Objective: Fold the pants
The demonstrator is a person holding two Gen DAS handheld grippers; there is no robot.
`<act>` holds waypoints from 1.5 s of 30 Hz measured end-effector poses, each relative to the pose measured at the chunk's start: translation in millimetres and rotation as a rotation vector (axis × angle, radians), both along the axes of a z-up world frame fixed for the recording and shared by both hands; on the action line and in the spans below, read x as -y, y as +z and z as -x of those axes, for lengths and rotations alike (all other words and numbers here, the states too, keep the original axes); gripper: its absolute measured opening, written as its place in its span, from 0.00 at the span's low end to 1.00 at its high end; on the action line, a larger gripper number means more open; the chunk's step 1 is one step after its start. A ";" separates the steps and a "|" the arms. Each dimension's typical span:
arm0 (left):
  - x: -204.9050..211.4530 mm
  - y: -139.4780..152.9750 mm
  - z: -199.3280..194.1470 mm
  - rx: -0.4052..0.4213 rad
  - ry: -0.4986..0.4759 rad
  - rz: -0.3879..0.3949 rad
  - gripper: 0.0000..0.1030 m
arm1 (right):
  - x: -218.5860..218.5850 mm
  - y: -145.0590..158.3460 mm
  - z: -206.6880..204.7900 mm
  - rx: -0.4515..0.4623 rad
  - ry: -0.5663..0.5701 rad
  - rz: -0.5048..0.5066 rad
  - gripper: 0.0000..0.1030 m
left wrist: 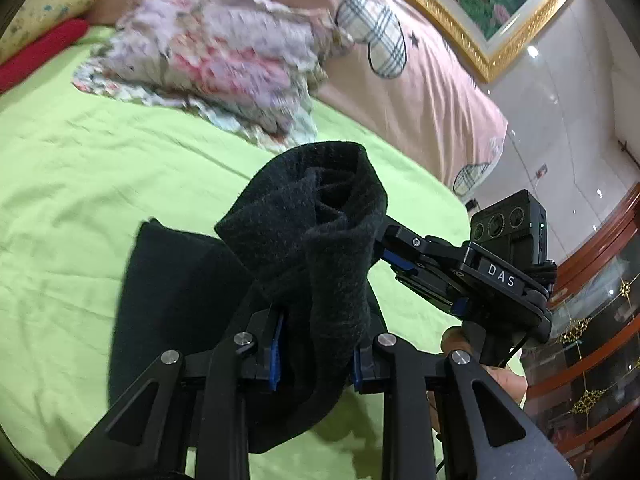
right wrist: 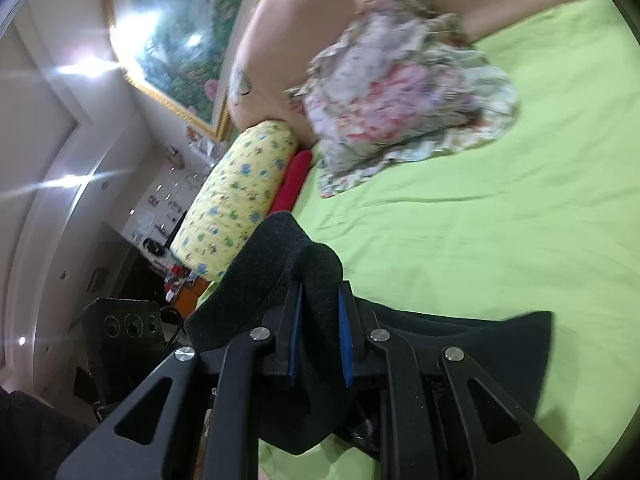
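Observation:
The black fleece pants (left wrist: pixel 316 232) hang bunched above the green bed sheet (left wrist: pixel 80 168), held by both grippers. My left gripper (left wrist: pixel 316 344) is shut on a thick fold of the pants. My right gripper (right wrist: pixel 320 332) is shut on another bunched edge of the pants (right wrist: pixel 288 272); the rest of the cloth trails to the right over the sheet (right wrist: pixel 500 340). In the left wrist view the right gripper (left wrist: pixel 384 244) reaches into the bunch from the right, its fingertips hidden by cloth.
A floral quilt (left wrist: pixel 216 60) lies crumpled at the head of the bed beside a pink pillow (left wrist: pixel 420 80). A yellow bolster (right wrist: pixel 236 200) and a red cloth (right wrist: pixel 294 180) lie along the bed edge. A wooden cabinet (left wrist: pixel 592 340) stands beside the bed.

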State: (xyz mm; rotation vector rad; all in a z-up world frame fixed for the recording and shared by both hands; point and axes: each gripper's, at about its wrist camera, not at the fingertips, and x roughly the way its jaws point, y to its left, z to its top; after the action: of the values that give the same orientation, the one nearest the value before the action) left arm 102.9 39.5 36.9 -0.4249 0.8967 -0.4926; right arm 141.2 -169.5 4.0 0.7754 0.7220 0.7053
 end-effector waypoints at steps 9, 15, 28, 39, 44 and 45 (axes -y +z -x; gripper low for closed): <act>36.7 -24.2 -8.4 -0.013 -0.017 -0.095 0.24 | 29.0 -44.9 3.6 -0.066 -0.044 -0.050 0.17; 47.5 -27.7 -6.0 0.016 -0.027 -0.137 0.27 | 40.7 -56.3 7.6 -0.102 -0.087 -0.054 0.26; 63.1 -19.7 14.1 0.101 -0.085 -0.135 0.60 | 74.2 -41.7 51.9 -0.117 -0.252 -0.031 0.26; 62.0 -8.2 46.8 0.129 -0.172 -0.065 0.61 | 78.8 -40.7 99.1 -0.144 -0.346 -0.029 0.56; 57.2 4.0 59.9 0.160 -0.206 -0.023 0.62 | 76.2 -38.1 109.0 -0.155 -0.358 -0.046 0.56; 56.0 6.2 61.1 0.162 -0.214 -0.011 0.63 | 75.2 -37.5 110.8 -0.156 -0.359 -0.051 0.56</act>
State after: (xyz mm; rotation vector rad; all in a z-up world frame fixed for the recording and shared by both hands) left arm 41.7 -16.5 43.1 -0.2753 0.7914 -0.7080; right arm 30.5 -244.7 -33.5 0.9850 0.6835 0.3417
